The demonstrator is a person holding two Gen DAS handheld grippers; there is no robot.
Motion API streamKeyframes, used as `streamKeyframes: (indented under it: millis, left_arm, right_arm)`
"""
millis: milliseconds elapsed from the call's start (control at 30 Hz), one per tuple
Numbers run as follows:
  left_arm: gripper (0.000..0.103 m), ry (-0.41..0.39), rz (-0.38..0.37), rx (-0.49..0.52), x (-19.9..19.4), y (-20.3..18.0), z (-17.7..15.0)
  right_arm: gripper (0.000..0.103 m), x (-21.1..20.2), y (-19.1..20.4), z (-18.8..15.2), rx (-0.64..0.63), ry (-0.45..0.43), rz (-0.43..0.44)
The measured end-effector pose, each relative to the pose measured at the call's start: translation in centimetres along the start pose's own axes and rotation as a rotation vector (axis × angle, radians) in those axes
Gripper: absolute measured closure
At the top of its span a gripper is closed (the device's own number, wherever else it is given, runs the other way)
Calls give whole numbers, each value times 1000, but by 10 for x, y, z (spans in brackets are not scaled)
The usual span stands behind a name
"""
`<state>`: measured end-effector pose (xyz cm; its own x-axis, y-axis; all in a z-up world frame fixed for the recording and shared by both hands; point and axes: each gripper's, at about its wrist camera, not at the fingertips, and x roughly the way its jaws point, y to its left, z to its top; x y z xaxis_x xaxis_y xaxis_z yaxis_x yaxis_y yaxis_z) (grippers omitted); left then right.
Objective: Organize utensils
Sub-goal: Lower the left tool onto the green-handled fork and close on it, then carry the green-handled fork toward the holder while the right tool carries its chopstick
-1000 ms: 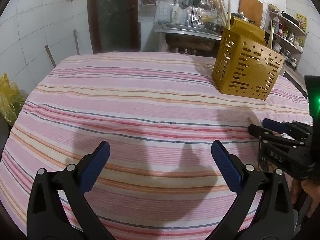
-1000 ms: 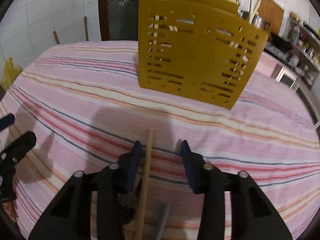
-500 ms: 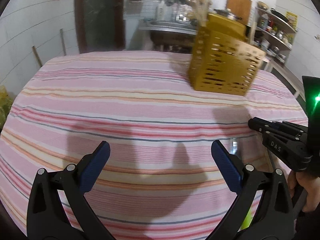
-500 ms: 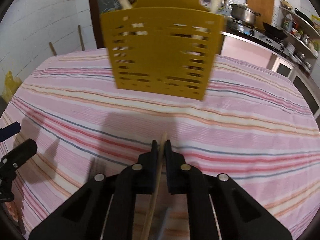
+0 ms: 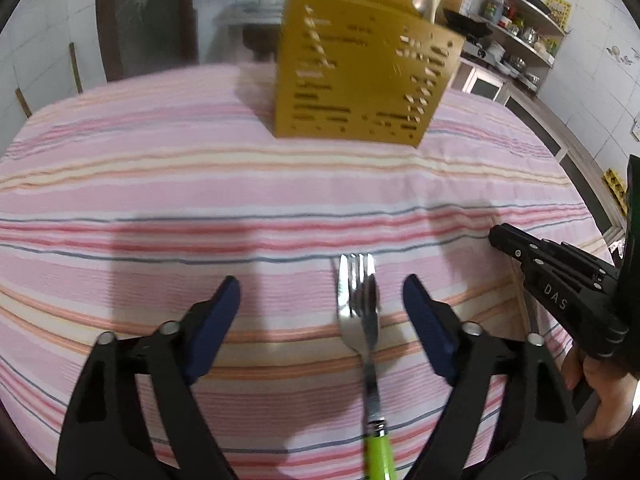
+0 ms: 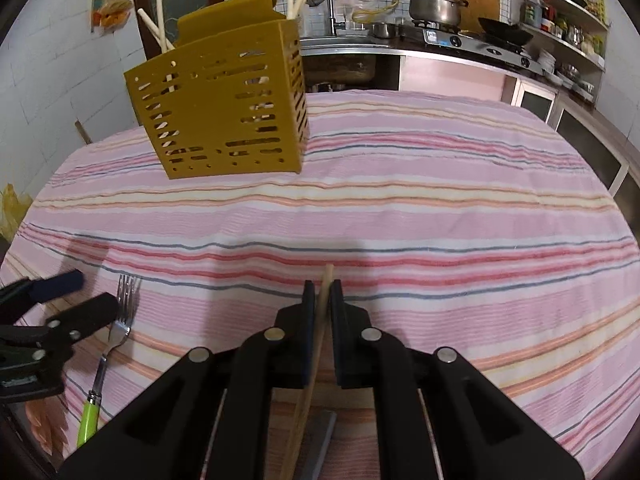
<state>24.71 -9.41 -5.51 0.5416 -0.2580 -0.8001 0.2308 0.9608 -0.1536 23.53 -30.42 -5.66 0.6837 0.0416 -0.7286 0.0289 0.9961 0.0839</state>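
My right gripper [image 6: 320,294] has its jaws clamped on a chopstick [image 6: 316,344]; I should lift it tip-up into the yellow holder [image 6: 224,112] across the counter [image 6: 400,208]. My left gripper [image 5: 320,312], jaws apart, straddles the fork [image 5: 360,312].

White letters "DAS" on the black right gripper [image 5: 520,252], left wrist view.

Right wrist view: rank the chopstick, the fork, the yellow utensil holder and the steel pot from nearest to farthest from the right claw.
1. Chopstick, clamped in the right claw.
2. Fork, lying low on the left by the left claw.
3. Yellow utensil holder, standing far left on the cloth.
4. Steel pot, on the stove beyond the table.
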Motion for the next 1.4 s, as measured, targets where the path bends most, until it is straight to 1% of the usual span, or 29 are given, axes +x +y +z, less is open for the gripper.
streamKeyframes:
  millis: [33,200,400,467,500,567,600,633,733,900,1033,1233,1400]
  left_arm:
    - [29,7,-4,0,3,0,0]
    - [30,7,1,19,10,-12,0]
    - [48,9,33,27,16,-21,3]
    - [57,12,39,18,16,-22,4]
    - [59,13,42,11,16,-22,5]
    - [68,11,36,4,14,-21,5]
    - [71,10,31,1,15,-21,6]
    - [77,10,30,-2,15,-21,6]
    - [83,9,24,-6,15,-20,6]
    - [83,2,18,-6,14,-18,6]
    - [84,-17,32,12,11,-20,5]
    - [84,-60,37,19,-4,-20,7]
    - [84,-93,46,17,-17,-15,9]
  right_arm:
    - [95,0,-4,-1,1,-2,2]
    - [95,1,0,-3,-7,-9,-2]
    - [95,0,1,-3,-19,-10,-7]
    - [95,0,0,-2,-17,-10,-5]
    - [95,0,0,-2,-16,-9,-4]
    - [95,1,1,-2,-16,-10,-5]
    - [95,0,1,-2,-17,-11,-6]
    - [95,0,2,-2,-19,-13,-7]
    - [95,-1,2,-2,-23,-16,-9]
    - [95,-2,0,-3,-22,-20,-11]
    - [95,-4,-1,-3,-22,-30,-6]
    - [95,-7,-1,-3,-25,-39,-6]
    - [95,-15,-2,-1,-19,-71,-7]
